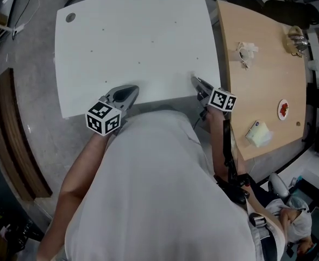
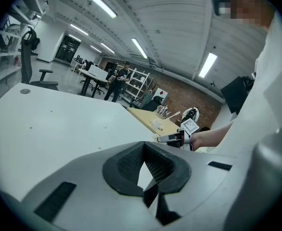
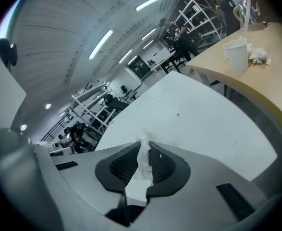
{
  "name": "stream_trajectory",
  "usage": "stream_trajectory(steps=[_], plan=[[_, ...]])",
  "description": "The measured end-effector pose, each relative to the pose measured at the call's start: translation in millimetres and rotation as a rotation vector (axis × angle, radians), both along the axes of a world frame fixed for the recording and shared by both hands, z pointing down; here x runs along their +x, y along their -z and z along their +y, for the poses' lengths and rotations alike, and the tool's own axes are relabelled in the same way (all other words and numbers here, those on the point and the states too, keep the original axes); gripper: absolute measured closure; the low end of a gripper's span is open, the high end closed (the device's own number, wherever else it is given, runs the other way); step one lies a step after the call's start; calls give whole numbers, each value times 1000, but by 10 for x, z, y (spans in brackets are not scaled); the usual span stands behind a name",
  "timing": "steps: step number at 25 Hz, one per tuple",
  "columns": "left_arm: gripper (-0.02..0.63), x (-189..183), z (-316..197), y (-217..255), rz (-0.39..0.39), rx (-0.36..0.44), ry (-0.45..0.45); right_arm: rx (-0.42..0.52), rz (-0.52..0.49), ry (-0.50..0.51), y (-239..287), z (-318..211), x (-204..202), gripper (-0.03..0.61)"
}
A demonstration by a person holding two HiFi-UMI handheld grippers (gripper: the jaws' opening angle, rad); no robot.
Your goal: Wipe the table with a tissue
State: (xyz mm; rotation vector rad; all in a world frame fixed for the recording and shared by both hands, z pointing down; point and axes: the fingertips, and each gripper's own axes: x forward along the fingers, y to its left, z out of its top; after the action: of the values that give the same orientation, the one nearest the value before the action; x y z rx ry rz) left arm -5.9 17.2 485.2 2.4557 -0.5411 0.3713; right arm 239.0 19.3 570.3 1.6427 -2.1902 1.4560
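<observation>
The left gripper [image 1: 131, 91] points forward with its jaws closed tip to tip and nothing between them. The bare left forearm [image 1: 83, 170] reaches out behind it. The right gripper [image 1: 196, 82] points forward and leftward, jaws clamped on a tissue [image 3: 142, 160].

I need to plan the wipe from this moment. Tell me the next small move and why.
Probably lower the right hand-held gripper until the tissue pinched in its jaws presses on the white table, then sweep forward. That gripper is at the table's near edge, and small specks dot the surface ahead of it.
</observation>
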Motion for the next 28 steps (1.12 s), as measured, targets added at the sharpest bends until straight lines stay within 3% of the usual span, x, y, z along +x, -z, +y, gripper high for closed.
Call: stream_trajectory(steps=[10,17,28], plan=[[607,198,-353,126,-42,24,74,-39,144,-40,-199,-503,781,526],[607,320,-431,114,-75,10,124,-68,287,105,-347,-893,874,526],[607,537,-457,85,-98,1,149,-114,348,292,-507,-965,725,526]])
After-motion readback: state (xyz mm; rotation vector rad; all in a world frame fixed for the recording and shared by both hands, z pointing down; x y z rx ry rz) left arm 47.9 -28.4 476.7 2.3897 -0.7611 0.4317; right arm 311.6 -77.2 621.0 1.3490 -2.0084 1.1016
